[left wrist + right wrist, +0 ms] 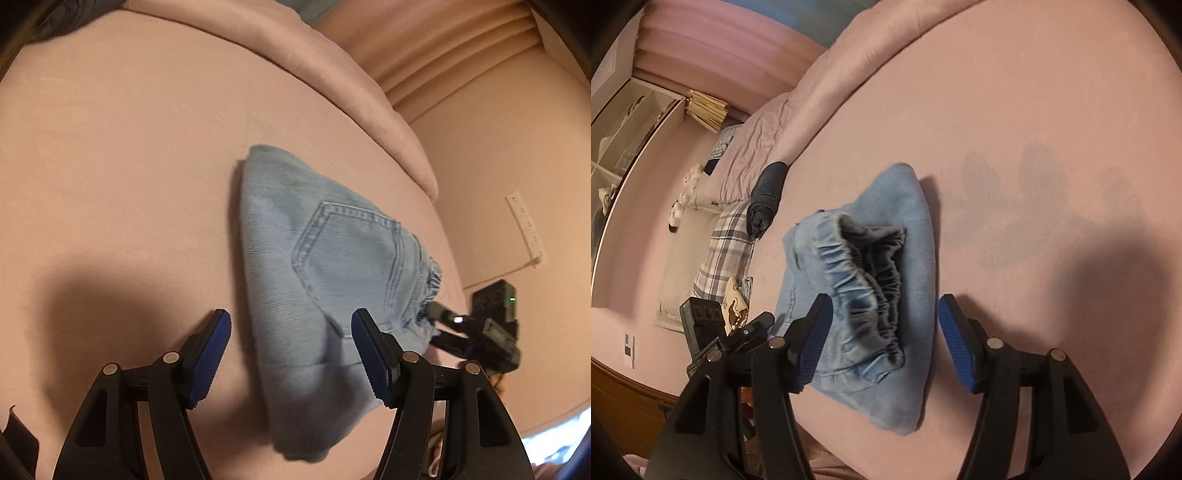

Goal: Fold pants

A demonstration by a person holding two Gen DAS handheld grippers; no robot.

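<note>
Folded jeans (pixel 325 273) lie compact on the bed sheet (pixel 110 166), near its edge.
Left gripper (pixel 291 354) and right gripper (pixel 882 332) hover with jaws apart, holding nothing; fold looks done.

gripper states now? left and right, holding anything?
Left gripper: open, holding nothing, above the folded jeans.
Right gripper: open, holding nothing.

The folded pants (pixel 325 280) lie on the bed (pixel 110 184), near its middle. The blanket (pixel 295 85) lies on the bed behind the pants. The left gripper (pixel 291 354) is over one end of the pants. The right gripper (pixel 882 343) is over the other end, by the waistband (pixel 868 284). A rolled cloth (pixel 766 199) lies at the bed's edge, left of the pants in the right view.
</note>
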